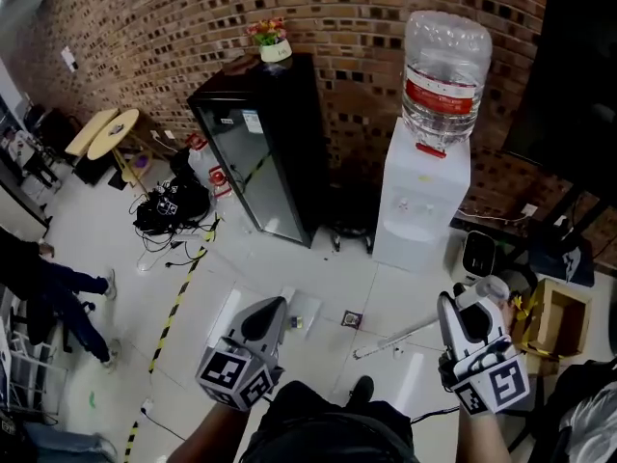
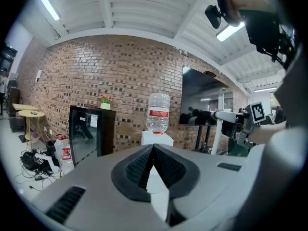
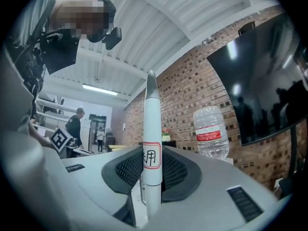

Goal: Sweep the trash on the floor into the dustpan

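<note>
Now right gripper clamped on white handle — left gripper closed together, empty

L gripper: jaws together at the tips, nothing btwn them, held low in front, pointing fwd and slightly inward. R gripper: jaws clamped on a white handle that runs across them, past the tips. Both forearms out ahead, grippers well apart.
</note>
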Action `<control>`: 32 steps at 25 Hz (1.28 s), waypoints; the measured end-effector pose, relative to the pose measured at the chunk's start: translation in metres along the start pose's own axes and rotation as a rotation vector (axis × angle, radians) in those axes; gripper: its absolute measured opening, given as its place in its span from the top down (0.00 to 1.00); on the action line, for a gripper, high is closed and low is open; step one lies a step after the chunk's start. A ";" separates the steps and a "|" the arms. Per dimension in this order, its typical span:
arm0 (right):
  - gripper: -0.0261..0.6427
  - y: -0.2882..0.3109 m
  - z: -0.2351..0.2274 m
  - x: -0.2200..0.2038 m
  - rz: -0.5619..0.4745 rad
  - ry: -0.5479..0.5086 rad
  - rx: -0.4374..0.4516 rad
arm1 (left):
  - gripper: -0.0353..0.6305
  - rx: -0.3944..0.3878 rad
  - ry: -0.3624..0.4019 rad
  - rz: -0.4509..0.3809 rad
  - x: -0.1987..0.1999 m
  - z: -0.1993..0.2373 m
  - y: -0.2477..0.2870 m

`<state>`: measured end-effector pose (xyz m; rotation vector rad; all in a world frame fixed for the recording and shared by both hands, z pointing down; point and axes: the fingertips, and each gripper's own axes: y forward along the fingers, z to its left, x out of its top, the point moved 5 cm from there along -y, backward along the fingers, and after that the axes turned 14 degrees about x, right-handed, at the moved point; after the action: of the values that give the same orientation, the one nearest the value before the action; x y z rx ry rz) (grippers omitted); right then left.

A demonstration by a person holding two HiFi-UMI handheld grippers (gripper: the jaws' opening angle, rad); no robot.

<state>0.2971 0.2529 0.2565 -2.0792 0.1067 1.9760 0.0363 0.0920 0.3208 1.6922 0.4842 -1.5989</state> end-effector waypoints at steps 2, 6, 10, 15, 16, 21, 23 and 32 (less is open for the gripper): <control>0.80 0.007 -0.012 -0.008 0.012 0.009 -0.004 | 0.94 0.006 0.024 0.013 0.002 0.001 0.012; 0.80 0.026 -0.029 -0.019 0.024 -0.020 0.001 | 0.94 -0.017 0.030 0.027 0.004 0.008 0.039; 0.80 0.040 -0.043 -0.032 0.048 -0.022 -0.083 | 0.94 -0.077 0.047 0.026 0.009 0.028 0.062; 0.80 0.069 -0.050 -0.051 0.067 -0.024 -0.132 | 0.94 -0.109 0.031 0.032 0.007 0.083 0.089; 0.80 0.075 -0.054 -0.056 0.062 -0.016 -0.139 | 0.94 -0.116 0.025 0.039 0.003 0.094 0.095; 0.79 0.092 -0.079 -0.087 0.024 0.035 -0.212 | 0.94 -0.147 0.010 0.077 -0.021 0.144 0.134; 0.79 0.097 -0.089 -0.104 0.019 0.046 -0.236 | 0.94 -0.139 0.003 0.092 -0.029 0.156 0.150; 0.80 0.109 -0.131 -0.167 0.072 0.097 -0.090 | 0.94 -0.070 -0.007 0.162 -0.048 0.115 0.183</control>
<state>0.3869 0.0941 0.4103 -2.2590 0.1147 1.9543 0.0818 -0.1007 0.4207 1.6297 0.3848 -1.4551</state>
